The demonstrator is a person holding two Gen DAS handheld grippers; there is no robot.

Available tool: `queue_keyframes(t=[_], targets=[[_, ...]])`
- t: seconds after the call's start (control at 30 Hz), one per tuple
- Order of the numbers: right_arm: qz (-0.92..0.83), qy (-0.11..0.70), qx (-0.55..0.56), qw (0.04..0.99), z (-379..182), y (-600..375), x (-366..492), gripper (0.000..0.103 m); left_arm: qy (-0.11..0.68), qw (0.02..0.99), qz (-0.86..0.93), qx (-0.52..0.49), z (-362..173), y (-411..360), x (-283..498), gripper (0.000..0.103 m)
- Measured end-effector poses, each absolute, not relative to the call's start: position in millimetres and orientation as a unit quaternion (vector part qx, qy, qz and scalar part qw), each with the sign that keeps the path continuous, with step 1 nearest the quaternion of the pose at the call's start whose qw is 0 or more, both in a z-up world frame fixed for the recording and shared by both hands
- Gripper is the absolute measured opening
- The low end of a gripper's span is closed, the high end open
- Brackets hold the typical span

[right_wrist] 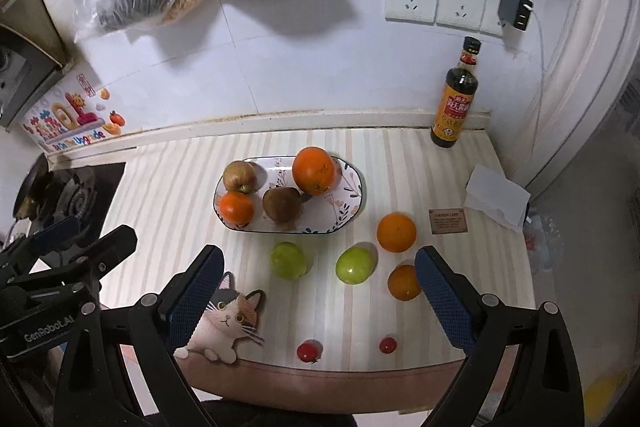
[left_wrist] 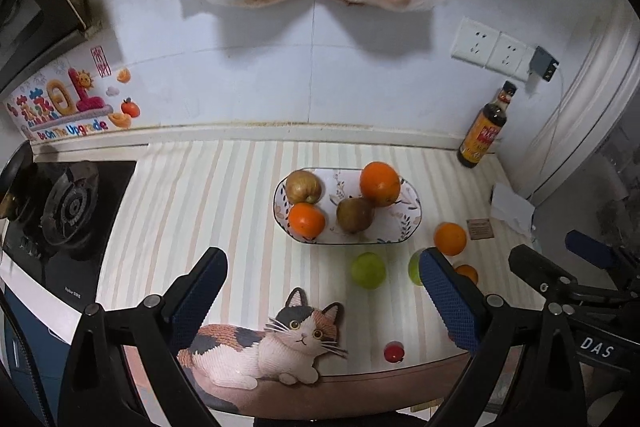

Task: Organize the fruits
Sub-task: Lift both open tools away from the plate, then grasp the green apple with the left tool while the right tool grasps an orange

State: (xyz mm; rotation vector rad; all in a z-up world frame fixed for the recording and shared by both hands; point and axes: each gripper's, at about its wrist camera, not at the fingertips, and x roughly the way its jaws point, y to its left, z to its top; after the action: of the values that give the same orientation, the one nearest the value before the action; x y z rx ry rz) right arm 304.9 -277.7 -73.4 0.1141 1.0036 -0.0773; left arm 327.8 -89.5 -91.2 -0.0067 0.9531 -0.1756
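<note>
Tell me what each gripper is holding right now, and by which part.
Nothing is held. The left gripper and right gripper are both open above the counter, with no fruit between their fingers.

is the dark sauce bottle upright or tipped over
Upright: the sauce bottle stands on its base at the back of the counter, cap up, against the wall.

White tiled wall (right_wrist: 320, 67) with sockets (right_wrist: 436, 1), a striped counter (right_wrist: 400, 155), gas hob (left_wrist: 68, 211) at left.
</note>
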Motion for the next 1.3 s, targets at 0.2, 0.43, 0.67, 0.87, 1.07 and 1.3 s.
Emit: queue_keyframes(t=[0.2, 0.43, 0.67, 0.87, 1.07, 1.3], targets=[[-0.036, 0.468, 0.062, 0.881, -60.1, -280.1, 290.2, 0.098, 0.455, 0.887, -0.085, -0.005, -86.5, -91.0, 320.7, 0.098], [-0.04, 0.465, 0.089, 0.88, -63.6, -291.8, 296.2, 0.101, 0.458, 0.885, -0.077, -0.005, -94.9, -93.1, 332.8, 0.098], [-0.051, 0.487, 0.141, 0.861, -114.0, -333.8, 318.6, 0.102, 0.495, 0.867, -0.06, 0.021, -140.5, -102.9, 370.8, 0.101], [-0.07, 0.549, 0.206, 0.807, -198.3, -378.8, 341.4, 0.101, 0.561, 0.824, -0.071, 0.034, -196.1, -126.8, 409.9, 0.101], [-0.076, 0.583, 0.28, 0.759, -271.7, -423.6, 358.4, 0.074, 0.619, 0.781, -0.081, 0.028, -254.4, -152.8, 439.1, 0.101], [-0.076, 0.602, 0.282, 0.743, -307.6, -448.2, 396.2, 0.067, 0.691, 0.719, -0.078, 0.006, -322.0, -172.2, 455.1, 0.101]])
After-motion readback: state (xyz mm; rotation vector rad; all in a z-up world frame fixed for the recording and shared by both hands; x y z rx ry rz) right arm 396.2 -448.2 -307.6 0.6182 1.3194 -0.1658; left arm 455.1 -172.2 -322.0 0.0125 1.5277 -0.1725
